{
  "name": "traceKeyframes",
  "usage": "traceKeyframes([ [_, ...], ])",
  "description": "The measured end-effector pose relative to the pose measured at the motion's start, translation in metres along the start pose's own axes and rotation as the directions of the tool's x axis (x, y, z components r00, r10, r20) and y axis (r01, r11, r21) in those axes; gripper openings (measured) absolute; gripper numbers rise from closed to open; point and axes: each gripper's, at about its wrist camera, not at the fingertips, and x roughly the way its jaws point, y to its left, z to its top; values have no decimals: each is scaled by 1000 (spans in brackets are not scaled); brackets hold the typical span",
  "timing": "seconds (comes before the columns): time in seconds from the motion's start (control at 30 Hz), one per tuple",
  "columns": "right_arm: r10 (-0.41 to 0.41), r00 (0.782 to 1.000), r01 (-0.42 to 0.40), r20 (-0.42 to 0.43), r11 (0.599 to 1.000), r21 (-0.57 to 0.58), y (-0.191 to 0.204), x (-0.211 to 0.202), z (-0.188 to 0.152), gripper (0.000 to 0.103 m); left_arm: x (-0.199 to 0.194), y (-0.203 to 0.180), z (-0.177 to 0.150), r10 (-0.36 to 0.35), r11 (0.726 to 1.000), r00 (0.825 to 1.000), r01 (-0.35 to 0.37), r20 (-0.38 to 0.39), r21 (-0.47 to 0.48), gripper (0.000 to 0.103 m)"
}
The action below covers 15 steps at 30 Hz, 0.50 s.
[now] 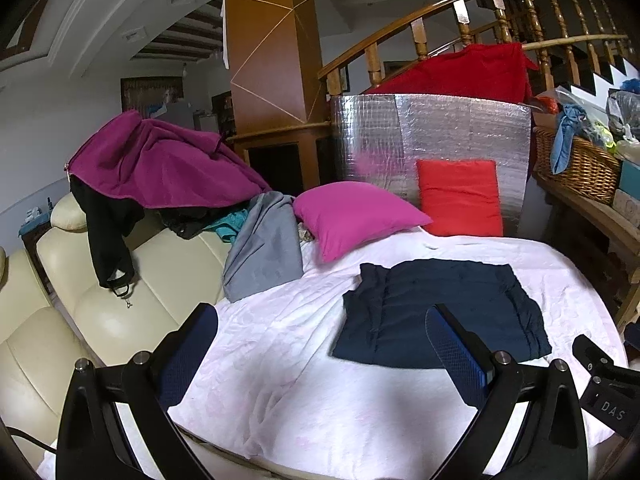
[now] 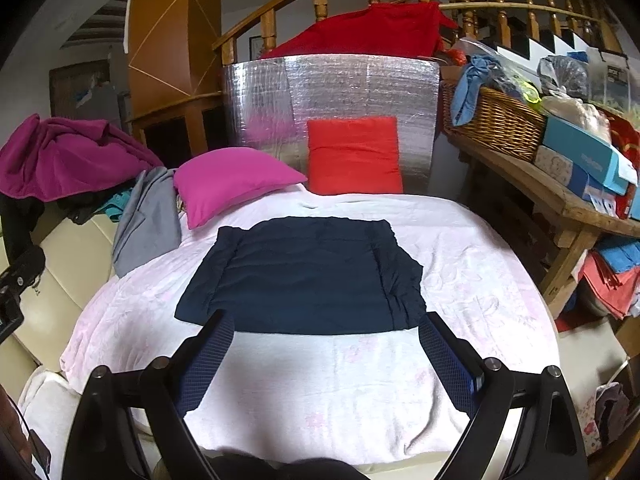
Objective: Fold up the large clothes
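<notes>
Navy garment [image 2: 304, 276] lies apparently part-folded, centre frame on the white bed cover [image 2: 320, 392]; both claws, left claw [image 1: 320, 344] and right claw [image 2: 326, 344], spread and empty, should pinch near-edge corners evenly.

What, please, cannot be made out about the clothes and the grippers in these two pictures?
- Dark navy folded garment: its type and underside, hidden by its own folds, both views.
- Clothes under the magenta fleece blanket: covered, left wrist view.
- Wicker basket contents: too small, right wrist view.
- Right gripper body: cut off by the bottom edge.
</notes>
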Motion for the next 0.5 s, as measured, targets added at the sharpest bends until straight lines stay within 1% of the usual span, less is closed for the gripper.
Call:
traceKeyframes([
  [0.3, -23, 1000, 23, 7, 1000, 8, -4, 1, 4, 96, 9, -5, 6, -22, 1000, 1000, 22, 1, 1, 103],
  [0.5, -42, 999, 42, 0, 999, 3, 3, 15, 9, 96, 27, -5, 8, -29, 1000, 1000, 29, -5, 3, 103],
])
